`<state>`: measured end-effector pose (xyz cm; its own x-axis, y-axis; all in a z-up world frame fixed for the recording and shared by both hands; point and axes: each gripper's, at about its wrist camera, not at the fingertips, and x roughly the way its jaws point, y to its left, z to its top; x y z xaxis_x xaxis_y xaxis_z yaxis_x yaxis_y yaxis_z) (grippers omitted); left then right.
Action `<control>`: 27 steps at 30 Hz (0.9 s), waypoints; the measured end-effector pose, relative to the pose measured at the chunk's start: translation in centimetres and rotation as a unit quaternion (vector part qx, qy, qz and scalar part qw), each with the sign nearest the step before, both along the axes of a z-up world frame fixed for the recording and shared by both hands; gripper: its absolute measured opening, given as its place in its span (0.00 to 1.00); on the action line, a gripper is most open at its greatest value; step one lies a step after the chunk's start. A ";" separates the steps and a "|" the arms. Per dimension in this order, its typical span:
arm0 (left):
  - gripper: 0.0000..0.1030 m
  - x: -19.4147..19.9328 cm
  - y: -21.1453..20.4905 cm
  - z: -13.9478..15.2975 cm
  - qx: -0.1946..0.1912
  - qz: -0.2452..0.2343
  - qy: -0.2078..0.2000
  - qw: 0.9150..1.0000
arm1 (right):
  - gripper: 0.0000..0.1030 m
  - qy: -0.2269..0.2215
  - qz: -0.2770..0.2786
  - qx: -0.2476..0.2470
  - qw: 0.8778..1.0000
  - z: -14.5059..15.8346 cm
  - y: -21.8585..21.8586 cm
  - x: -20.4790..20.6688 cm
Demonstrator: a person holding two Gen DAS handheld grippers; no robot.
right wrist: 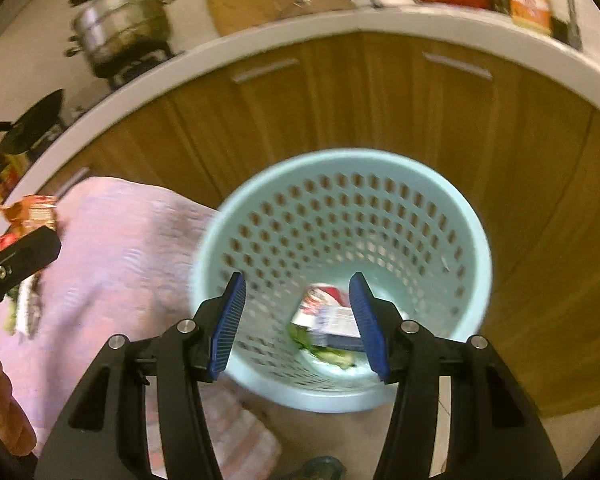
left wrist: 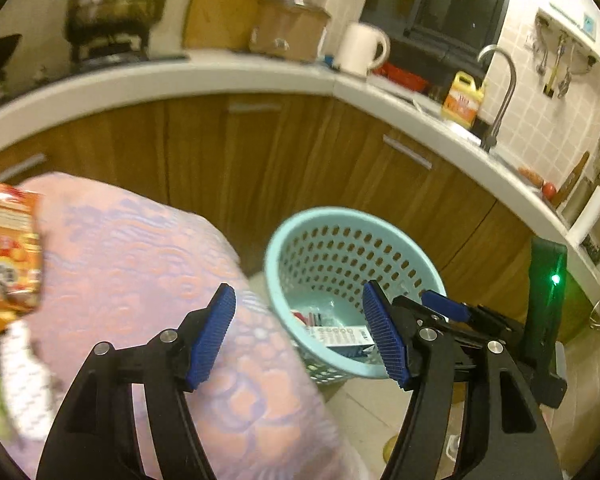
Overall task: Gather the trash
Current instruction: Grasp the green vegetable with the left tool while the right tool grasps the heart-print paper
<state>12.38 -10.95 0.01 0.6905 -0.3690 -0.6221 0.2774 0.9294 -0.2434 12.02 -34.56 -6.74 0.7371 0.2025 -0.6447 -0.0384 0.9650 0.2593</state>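
Kitchen cabinets in wood curved behind everything, but nearest were the right gripper (right wrist: 298,324) with its fingers spread and empty above the teal basket (right wrist: 476,248), and the left gripper (left wrist: 300,336), likewise spread and empty, over the pink-clothed surface (left wrist: 140,248). Cartons and greens already lay in the basket's bottom. Farther left on the cloth sat an orange snack wrapper (left wrist: 8,256): probably light, crinkly and slippery, best pinched at a flat edge. Beyond, a steel pot (right wrist: 124,24) stood on the stove.
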 end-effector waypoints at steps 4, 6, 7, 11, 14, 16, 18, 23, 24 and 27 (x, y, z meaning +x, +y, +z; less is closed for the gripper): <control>0.63 -2.8 3.3 2.2 -0.005 0.028 -0.029 0.999 | 0.49 -0.027 0.035 -0.002 0.999 2.3 3.0 -0.8; 0.63 -4.2 5.2 3.1 -0.005 0.048 -0.042 0.998 | 0.49 -0.040 0.056 -0.005 0.998 3.3 4.8 -1.3; 0.63 -4.7 6.0 3.4 -0.005 0.058 -0.047 0.997 | 0.49 -0.048 0.070 -0.007 0.996 3.8 6.0 -1.7; 0.67 -7.0 9.9 3.8 0.006 0.112 -0.058 0.992 | 0.49 -0.069 0.112 -0.019 0.991 5.2 10.5 -2.4; 0.69 -8.5 13.0 3.3 0.019 0.152 -0.058 0.986 | 0.49 -0.077 0.148 -0.027 0.986 5.6 13.8 -3.0; 0.69 -9.0 15.1 2.9 0.016 0.169 -0.051 0.984 | 0.49 -0.083 0.170 -0.033 0.981 5.7 16.1 -3.2; 0.69 -9.5 17.5 2.4 -0.001 0.188 -0.039 0.981 | 0.49 -0.084 0.191 -0.036 0.977 5.8 18.4 -3.1; 0.58 -8.7 21.9 0.3 -0.062 0.194 0.007 0.979 | 0.49 -0.088 0.224 -0.031 0.970 5.6 23.0 -2.5; 0.57 -8.7 22.4 -0.1 -0.070 0.194 0.012 0.978 | 0.49 -0.087 0.231 -0.024 0.969 5.6 23.6 -2.4; 0.57 -8.0 23.4 -1.5 -0.094 0.195 0.031 0.976 | 0.45 -0.090 0.240 -0.017 0.966 5.1 25.2 -2.1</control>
